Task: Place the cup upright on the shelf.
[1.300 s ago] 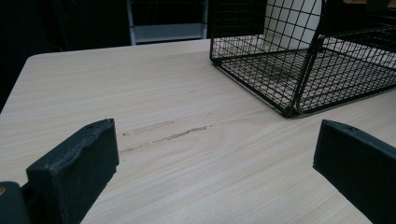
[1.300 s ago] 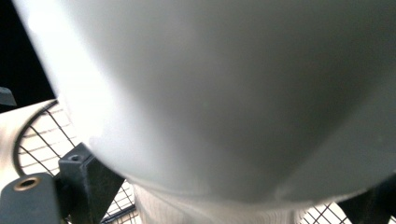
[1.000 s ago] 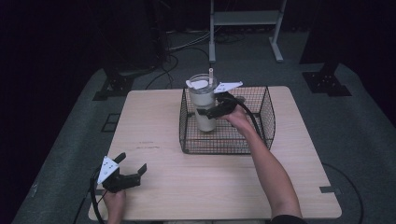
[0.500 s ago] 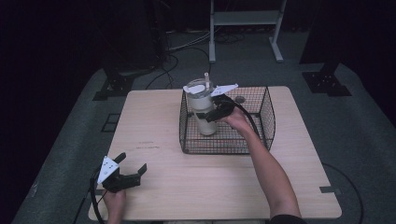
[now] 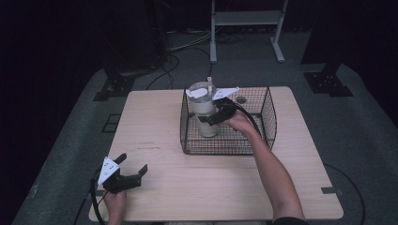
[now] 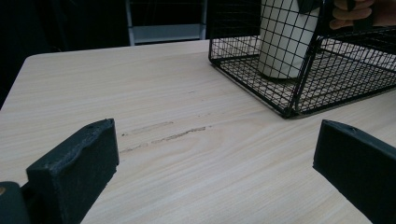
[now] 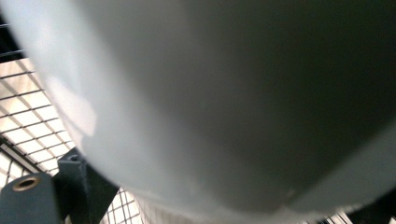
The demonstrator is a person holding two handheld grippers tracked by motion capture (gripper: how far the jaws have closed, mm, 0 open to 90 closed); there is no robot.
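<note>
A cream tumbler [image 5: 202, 112] with a clear lid and a straw stands upright in the left part of a black wire basket [image 5: 225, 146] on the wooden table [image 5: 155, 117]. My right gripper [image 5: 213, 117] reaches in from the right and is shut on the tumbler's side. In the right gripper view the tumbler [image 7: 233, 93] is pressed close, with one jaw at the lower left. My left gripper [image 5: 133, 162] rests open near the table's front left corner. In the left gripper view its jaws stand wide apart, facing the basket [image 6: 299, 93] and the tumbler [image 6: 285, 37].
Dark scuff marks [image 6: 163, 135] cross the tabletop between my left gripper and the basket. The basket's right half holds nothing. A metal stand [image 5: 244, 28] and cables [image 5: 178, 51] lie on the floor beyond the table's far edge.
My right gripper has lowered the tumbler deeper into the basket, still shut on it. The left gripper has stayed where it was.
</note>
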